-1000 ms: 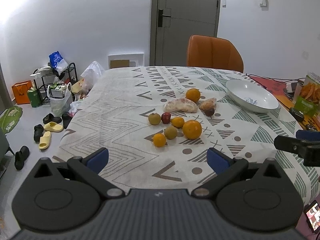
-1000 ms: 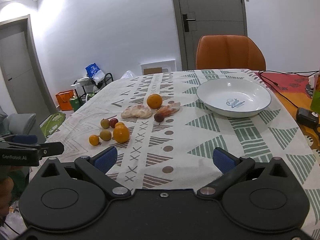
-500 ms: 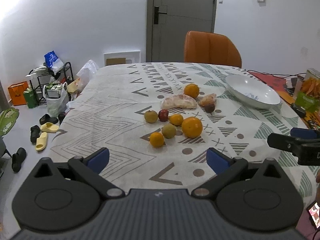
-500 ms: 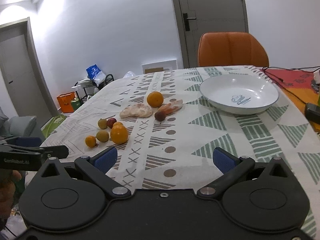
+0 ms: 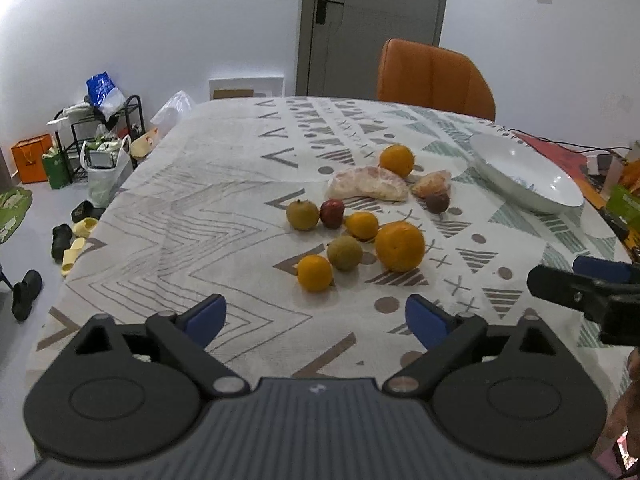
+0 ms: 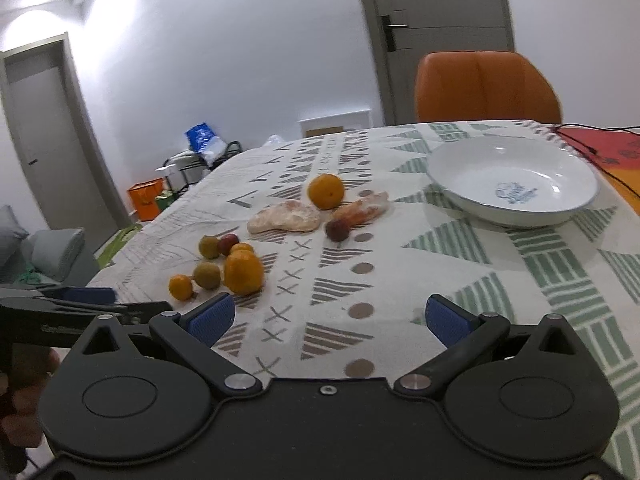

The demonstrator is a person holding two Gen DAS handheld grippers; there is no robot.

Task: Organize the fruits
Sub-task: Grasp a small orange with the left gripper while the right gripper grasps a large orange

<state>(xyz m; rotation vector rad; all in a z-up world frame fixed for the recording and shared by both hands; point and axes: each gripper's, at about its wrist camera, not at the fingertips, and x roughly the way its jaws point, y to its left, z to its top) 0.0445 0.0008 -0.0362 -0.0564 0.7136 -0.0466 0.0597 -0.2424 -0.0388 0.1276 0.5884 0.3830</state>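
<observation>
Left side, floor: shoe rack [image 5: 100,120] with bags, slippers [image 5: 76,236] scattered beside the bench [image 5: 180,208], which has a patterned cloth.

Left tongs [image 5: 316,316]: spread wide, nothing between the blue pads, hovering over the near bench edge, pointed at the fruit.

Fruit cluster sits mid-bench, all loose on the cloth. Nearest: small orange [image 5: 315,273], touching or just beside a green-brown round fruit [image 5: 345,253], then the big orange [image 5: 399,246] to its right. Behind those: another green-brown fruit [image 5: 303,214], a red one [image 5: 332,213], a small orange [image 5: 361,225], packed close in a row. Further back: peeled pomelo piece [image 5: 368,189], another orange [image 5: 396,161] behind it, a smaller peeled piece [image 5: 433,184] and a dark round fruit [image 5: 437,202] just in front of that.

White bowl [image 6: 512,184]: right of the fruit, well apart from the cluster, nothing in it, blue print on the bottom.

Right tongs [image 6: 328,318]: also spread, nothing held, low over the near bench edge, aimed between the cluster and the bowl. Orange chair [image 6: 486,88] at the far side.
</observation>
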